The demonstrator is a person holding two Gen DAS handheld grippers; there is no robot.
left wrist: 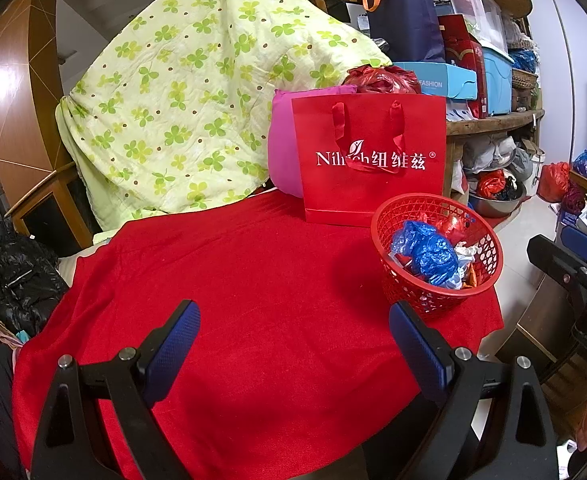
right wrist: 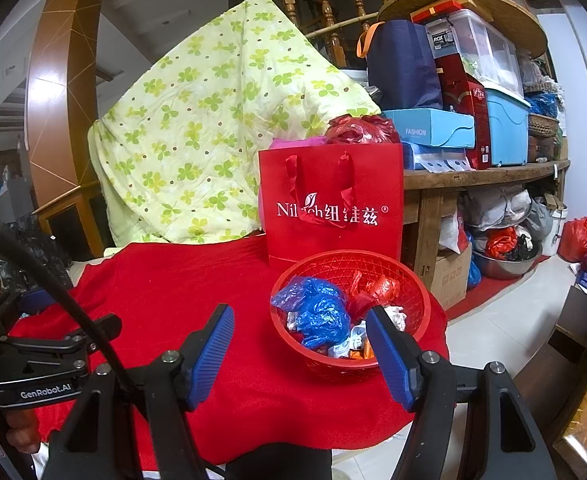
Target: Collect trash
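Note:
A red mesh basket (left wrist: 393,220) (right wrist: 421,296) stands on the red tablecloth (left wrist: 233,280) (right wrist: 165,288) at its right edge. It holds crumpled trash: a blue plastic bag (left wrist: 425,252) (right wrist: 319,312), a red bag (right wrist: 377,290) and white and orange wrappers (right wrist: 353,346). My left gripper (left wrist: 293,324) is open and empty above the cloth, left of the basket. My right gripper (right wrist: 299,328) is open and empty, its right finger in front of the basket's near rim. The left gripper also shows at the left in the right wrist view (right wrist: 45,332).
A red paper gift bag (left wrist: 373,160) (right wrist: 333,204) stands behind the basket. A green clover quilt (left wrist: 189,92) (right wrist: 213,128) and a pink cushion (left wrist: 285,148) lie behind it. Shelves with boxes (right wrist: 473,120) fill the right. The table drops to the floor (right wrist: 501,320) at right.

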